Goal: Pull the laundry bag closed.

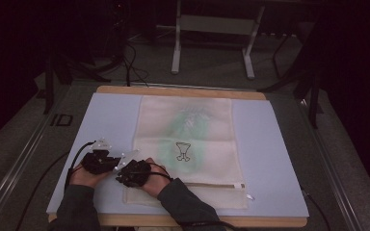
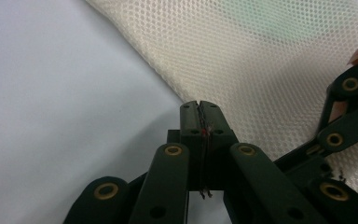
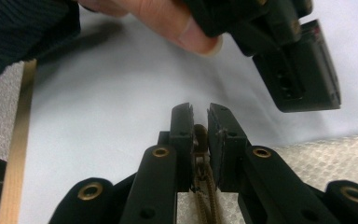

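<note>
One mesh bag [image 1: 188, 144], one zipper [image 3: 203, 186], two grippers, two hands. Bag is cream mesh, flat on the blue mat [image 1: 106, 120], which sits on the wooden table [image 1: 183, 90]. Faint green patch and a small printed figure mid-bag.

Bag long axis runs away from the person, near edge to far edge of the mat; the zipper runs across it along the near end, left to right in the high view, with a pull tab lying at the bag's right end [image 1: 248, 196].

Both hands sit close together at the bag's near-left corner, forearms coming in from the bottom of the high view, dark sleeves. Left hand [image 1: 84, 175] is on the mat just left of the bag; right hand [image 1: 151, 180] rests over the bag's corner.

Left gripper [image 2: 199, 105]: jaws fully together, thin dark threads caught in the seam between them, tip at the bag's edge; can't tell if it pinches mesh. It points toward the bag edge, low to the mat.

Right gripper [image 3: 199, 109]: jaws nearly together, clamped on the brown zipper end, zipper tape trailing back between them toward the camera. The left gripper and a thumb [image 3: 186, 32] show just beyond its tips.
</note>
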`<move>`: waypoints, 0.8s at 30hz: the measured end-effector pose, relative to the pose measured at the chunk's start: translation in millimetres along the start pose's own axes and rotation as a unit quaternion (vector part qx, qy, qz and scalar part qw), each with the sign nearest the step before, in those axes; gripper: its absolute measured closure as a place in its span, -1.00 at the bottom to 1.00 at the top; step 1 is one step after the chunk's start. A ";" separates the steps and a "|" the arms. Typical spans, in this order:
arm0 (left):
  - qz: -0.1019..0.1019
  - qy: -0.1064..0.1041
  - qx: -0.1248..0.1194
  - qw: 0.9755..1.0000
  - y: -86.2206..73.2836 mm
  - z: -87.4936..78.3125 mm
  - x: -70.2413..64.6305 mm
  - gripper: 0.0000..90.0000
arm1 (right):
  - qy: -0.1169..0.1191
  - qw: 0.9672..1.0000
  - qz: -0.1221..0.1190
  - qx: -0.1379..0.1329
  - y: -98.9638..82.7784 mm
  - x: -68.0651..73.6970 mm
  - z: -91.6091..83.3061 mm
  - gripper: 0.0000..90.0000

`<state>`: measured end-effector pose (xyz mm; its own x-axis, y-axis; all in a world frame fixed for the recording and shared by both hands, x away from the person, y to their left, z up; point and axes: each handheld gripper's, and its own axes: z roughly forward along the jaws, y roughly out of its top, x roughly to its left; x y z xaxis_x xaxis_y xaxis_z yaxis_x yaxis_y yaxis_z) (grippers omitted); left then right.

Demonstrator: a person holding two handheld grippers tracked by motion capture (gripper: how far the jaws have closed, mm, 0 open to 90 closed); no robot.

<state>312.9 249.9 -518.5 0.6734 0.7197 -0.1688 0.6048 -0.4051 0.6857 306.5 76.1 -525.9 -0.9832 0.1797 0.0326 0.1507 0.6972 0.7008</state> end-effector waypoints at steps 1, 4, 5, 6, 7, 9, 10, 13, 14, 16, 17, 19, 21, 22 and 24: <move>0.000 0.000 0.000 1.000 0.0 -0.3 0.1 0.98 | 0.000 1.000 0.002 -0.003 0.5 0.1 -1.4 0.80; 0.001 0.000 0.000 1.000 0.0 -0.7 0.2 0.98 | 0.000 1.000 0.002 -0.008 0.8 -0.4 -5.9 0.80; 0.000 -0.001 -0.001 1.000 0.0 -0.6 0.2 0.98 | 0.001 1.000 0.004 -0.009 0.4 -0.2 -7.5 0.80; 0.000 -0.001 -0.001 1.000 -0.1 -0.7 0.2 0.98 | 0.004 1.000 0.003 -0.011 -0.3 -0.2 -9.3 0.80; 0.000 -0.002 -0.001 1.000 -0.2 -0.8 0.3 0.98 | 0.004 1.000 0.005 -0.014 -1.3 0.1 -11.5 0.80; -0.001 -0.004 -0.003 1.000 -0.2 -1.1 0.4 0.98 | 0.005 1.000 0.006 -0.016 -4.3 -0.1 -17.6 0.80; -0.001 -0.005 -0.005 1.000 -0.2 -1.2 0.2 0.98 | 0.005 1.000 0.007 -0.017 -5.5 -0.3 -19.5 0.80; 0.000 -0.008 -0.004 1.000 0.2 -0.6 -0.7 0.98 | 0.007 1.000 0.011 -0.018 -10.8 -1.2 -25.6 0.80; 0.001 -0.008 -0.003 1.000 0.3 -0.3 -1.1 0.98 | 0.007 1.000 0.012 -0.016 -12.5 -1.7 -26.9 0.80; 0.002 -0.010 -0.003 1.000 0.6 0.1 -1.6 0.98 | 0.009 1.000 0.019 -0.015 -15.4 -2.6 -28.5 0.80; 0.003 -0.011 -0.002 1.000 0.8 0.1 -1.8 0.98 | 0.010 1.000 0.019 -0.016 -16.8 -3.2 -28.6 0.80; 0.004 -0.013 -0.003 1.000 1.0 0.2 -2.4 0.98 | 0.011 1.000 0.022 -0.014 -19.3 -3.4 -29.0 0.80; 0.005 -0.015 -0.002 1.000 1.0 0.5 -2.8 0.98 | 0.013 1.000 0.023 -0.012 -21.6 -4.5 -28.7 0.79; 0.005 -0.015 -0.002 1.000 1.0 0.5 -2.8 0.98 | 0.013 1.000 0.023 -0.012 -21.6 -4.5 -28.7 0.79; 0.007 -0.018 0.000 1.000 1.1 1.1 -3.2 0.98 | 0.019 0.999 0.029 -0.008 -24.4 -6.3 -27.6 0.79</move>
<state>311.9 246.5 -518.0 0.6965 0.6933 -0.1852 0.5952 -0.4140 0.6887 306.2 38.9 -523.5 -0.9762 0.1927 0.0995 0.2055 0.6750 0.7087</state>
